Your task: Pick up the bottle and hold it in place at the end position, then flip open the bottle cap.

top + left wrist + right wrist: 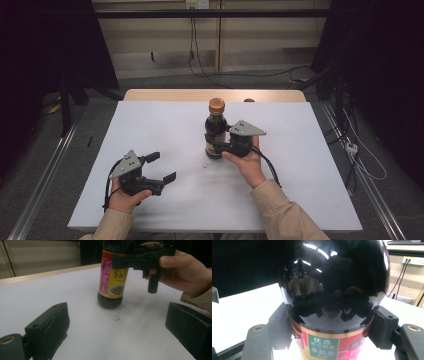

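Near the middle of the white table, the right gripper was clamped on the dark glass sauce bottle with an orange cap

From above, the cap and the whole standing bottle showed; the right gripper view lost the cap past its top edge but showed both jaws pressed against the red, green and gold label. Over by the table's near left, the left gripper stood wide open, holding nothing, well apart from the bottle; its own view cut the bottle's neck off
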`<state>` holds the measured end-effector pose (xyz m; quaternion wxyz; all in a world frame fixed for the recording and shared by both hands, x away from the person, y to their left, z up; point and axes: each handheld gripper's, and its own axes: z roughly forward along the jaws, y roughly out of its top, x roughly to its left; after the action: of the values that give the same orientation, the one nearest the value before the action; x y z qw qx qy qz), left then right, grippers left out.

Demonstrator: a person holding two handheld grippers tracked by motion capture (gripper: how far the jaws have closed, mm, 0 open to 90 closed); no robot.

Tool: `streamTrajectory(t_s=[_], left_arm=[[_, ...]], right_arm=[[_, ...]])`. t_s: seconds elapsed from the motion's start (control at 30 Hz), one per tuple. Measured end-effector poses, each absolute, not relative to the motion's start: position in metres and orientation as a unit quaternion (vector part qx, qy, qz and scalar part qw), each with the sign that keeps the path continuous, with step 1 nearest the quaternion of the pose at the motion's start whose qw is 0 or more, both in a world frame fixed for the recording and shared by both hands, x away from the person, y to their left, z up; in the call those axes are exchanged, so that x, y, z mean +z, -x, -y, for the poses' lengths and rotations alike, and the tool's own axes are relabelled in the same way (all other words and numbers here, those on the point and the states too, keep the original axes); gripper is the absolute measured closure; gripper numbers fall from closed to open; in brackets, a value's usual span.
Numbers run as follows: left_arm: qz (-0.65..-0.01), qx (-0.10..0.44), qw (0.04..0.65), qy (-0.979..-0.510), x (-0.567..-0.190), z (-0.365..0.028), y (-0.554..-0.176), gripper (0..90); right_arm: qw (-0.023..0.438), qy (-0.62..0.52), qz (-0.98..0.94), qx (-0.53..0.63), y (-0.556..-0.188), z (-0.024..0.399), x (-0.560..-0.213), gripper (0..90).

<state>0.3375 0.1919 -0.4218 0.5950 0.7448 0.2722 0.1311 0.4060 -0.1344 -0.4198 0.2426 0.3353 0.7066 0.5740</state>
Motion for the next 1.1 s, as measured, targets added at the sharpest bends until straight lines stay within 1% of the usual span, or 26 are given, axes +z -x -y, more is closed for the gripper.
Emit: streamTrajectory(t_s=[0.13, 0.17, 0.53, 1.1], left_arm=[[-0.274, 0.131, 0.598, -0.742, -0.418, -0.19, -0.34, 4.5], [-0.279, 0.121, 0.601, -0.739, -0.416, -0.189, -0.342, 4.1], [-0.285, 0.103, 0.608, -0.734, -0.403, -0.181, -0.352, 3.7], [-0.301, 0.112, 0.598, -0.735, -0.382, -0.165, -0.368, 3.7]], right_arm=[[0.242, -0.335, -0.707, 0.574, -0.406, 0.134, -0.42, 30.4], [0.242, -0.334, -0.707, 0.574, -0.406, 0.134, -0.42, 30.4], [0.243, -0.335, -0.706, 0.574, -0.406, 0.134, -0.42, 30.3], [0.242, -0.335, -0.707, 0.574, -0.406, 0.135, -0.42, 30.3]])
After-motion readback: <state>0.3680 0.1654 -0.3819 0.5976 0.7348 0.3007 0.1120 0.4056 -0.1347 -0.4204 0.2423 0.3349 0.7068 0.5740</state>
